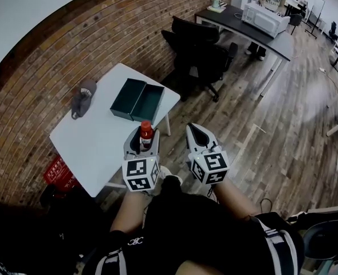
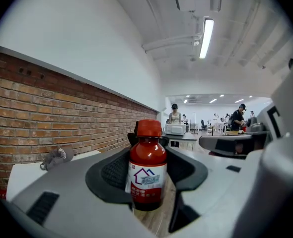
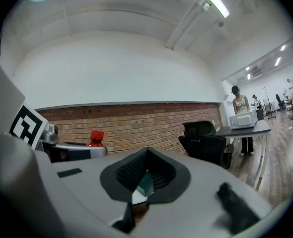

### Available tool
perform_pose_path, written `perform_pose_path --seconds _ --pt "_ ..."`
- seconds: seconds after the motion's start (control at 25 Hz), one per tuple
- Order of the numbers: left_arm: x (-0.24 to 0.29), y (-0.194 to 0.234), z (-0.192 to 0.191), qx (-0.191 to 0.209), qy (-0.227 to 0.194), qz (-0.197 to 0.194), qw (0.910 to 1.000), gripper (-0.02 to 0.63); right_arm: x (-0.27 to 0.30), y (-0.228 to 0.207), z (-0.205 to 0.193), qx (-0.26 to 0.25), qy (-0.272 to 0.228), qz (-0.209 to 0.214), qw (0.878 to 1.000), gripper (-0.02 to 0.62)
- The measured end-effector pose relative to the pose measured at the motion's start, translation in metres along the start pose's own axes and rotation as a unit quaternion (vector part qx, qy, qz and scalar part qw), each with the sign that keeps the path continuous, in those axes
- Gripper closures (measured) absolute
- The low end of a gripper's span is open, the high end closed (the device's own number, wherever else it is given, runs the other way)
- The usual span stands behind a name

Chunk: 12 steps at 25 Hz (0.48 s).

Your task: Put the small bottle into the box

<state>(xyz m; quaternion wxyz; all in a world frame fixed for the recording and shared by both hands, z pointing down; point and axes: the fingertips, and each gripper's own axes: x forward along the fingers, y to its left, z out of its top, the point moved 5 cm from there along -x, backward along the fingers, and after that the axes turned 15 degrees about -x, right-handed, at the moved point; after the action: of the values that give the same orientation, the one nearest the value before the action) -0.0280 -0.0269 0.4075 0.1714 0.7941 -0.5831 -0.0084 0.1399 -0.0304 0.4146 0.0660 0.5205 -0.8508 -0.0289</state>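
Observation:
A small red bottle (image 1: 146, 134) with a red cap and a white label stands upright between the jaws of my left gripper (image 1: 141, 137), which is shut on it. The left gripper view shows the bottle (image 2: 148, 165) filling the gap of the left gripper (image 2: 147, 141). An open dark-teal box (image 1: 137, 100) lies on the white table (image 1: 94, 148), beyond the bottle. My right gripper (image 1: 193, 129) hovers beside the left one, off the table's near corner, shut with nothing in it. In the right gripper view, the box (image 3: 145, 183) shows through the slit below the closed tips of the right gripper (image 3: 146, 152).
A grey cap (image 1: 83, 96) lies on the table's far left side by the brick wall. A red crate (image 1: 59, 173) sits under the table. Black office chairs (image 1: 200, 53) stand behind the table, next to a dark desk with a microwave (image 1: 264, 19). A person stands at that desk.

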Motion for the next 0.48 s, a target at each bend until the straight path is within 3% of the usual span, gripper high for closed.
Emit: perform_pose_path --seconds 0.48 --pt "0.093 0.039 0.023 0.000 0.018 0.008 0.9998 0.379 0.100 -0.031 -0.001 -0.002 0.010 0.016 1.000 0.569"
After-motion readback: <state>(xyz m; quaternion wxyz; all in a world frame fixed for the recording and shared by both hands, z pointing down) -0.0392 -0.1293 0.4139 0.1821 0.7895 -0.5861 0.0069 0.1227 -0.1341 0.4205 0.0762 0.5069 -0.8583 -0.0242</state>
